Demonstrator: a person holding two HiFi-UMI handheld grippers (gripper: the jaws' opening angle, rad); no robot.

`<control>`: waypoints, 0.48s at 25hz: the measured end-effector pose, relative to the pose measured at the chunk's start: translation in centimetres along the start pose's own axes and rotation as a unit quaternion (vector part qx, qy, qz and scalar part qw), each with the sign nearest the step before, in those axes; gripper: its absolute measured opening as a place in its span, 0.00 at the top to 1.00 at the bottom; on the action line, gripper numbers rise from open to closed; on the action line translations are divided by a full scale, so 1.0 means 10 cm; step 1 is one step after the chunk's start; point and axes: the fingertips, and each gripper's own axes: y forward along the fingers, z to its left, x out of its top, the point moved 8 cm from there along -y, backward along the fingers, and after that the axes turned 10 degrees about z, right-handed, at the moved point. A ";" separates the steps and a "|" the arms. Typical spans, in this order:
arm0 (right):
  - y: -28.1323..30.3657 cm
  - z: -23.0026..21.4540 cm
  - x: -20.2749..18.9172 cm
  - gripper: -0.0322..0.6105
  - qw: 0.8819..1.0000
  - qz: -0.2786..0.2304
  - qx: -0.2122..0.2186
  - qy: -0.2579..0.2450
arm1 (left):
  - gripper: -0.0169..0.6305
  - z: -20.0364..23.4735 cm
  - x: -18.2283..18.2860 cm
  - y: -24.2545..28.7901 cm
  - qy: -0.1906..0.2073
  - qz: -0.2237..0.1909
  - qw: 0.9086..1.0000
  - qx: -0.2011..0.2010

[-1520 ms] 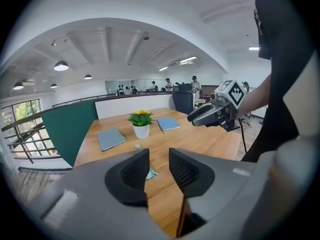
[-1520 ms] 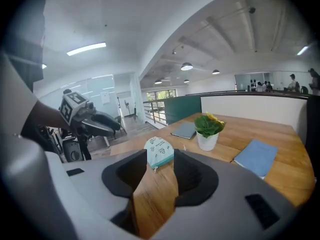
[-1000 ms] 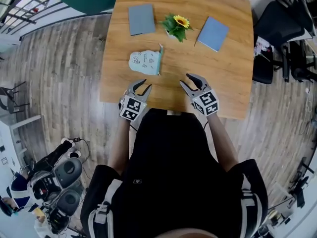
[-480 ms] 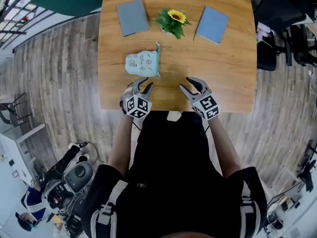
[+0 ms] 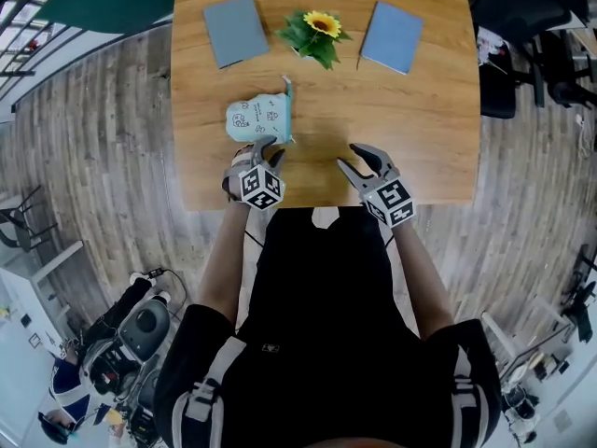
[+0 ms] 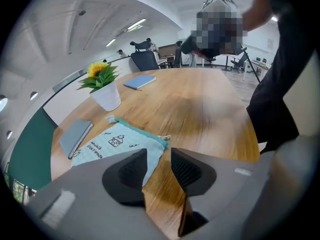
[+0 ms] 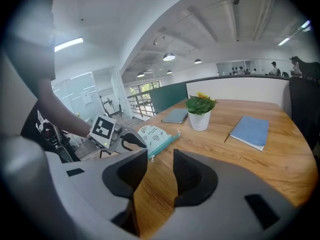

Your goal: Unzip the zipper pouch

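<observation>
A light-blue zipper pouch (image 5: 258,119) with small drawings lies flat on the wooden table (image 5: 410,119), its teal zipper edge along its right side. My left gripper (image 5: 269,149) hangs just over the pouch's near right corner. Its jaws have just been opening and stand open, touching nothing. In the left gripper view the pouch (image 6: 117,141) reaches under the gap of that gripper (image 6: 157,154), and the metal zipper pull (image 6: 163,137) lies just beyond. My right gripper (image 5: 349,155) is open and empty over bare wood, to the right of the pouch (image 7: 155,133).
A potted sunflower (image 5: 312,35) stands at the table's far middle, with a grey notebook (image 5: 235,29) to its left and a blue notebook (image 5: 392,36) to its right. Black office chairs (image 5: 522,26) stand beyond the table's right edge. The person's body is against the near edge.
My left gripper has come down and forward to the pouch's near corner, rolling as it went, and its jaws stand wider. The right gripper has barely moved.
</observation>
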 end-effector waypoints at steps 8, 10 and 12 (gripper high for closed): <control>0.00 0.08 0.01 0.70 1.000 0.006 -0.005 -0.005 | 0.72 0.10 0.04 0.17 0.027 0.014 0.999 -0.040; 0.01 0.10 0.02 0.70 1.000 0.007 -0.005 -0.006 | 0.72 0.14 0.06 0.19 0.032 0.016 0.998 -0.047; 0.01 0.10 0.02 0.70 1.000 0.008 -0.005 -0.006 | 0.73 0.19 0.08 0.21 0.039 0.019 0.998 -0.045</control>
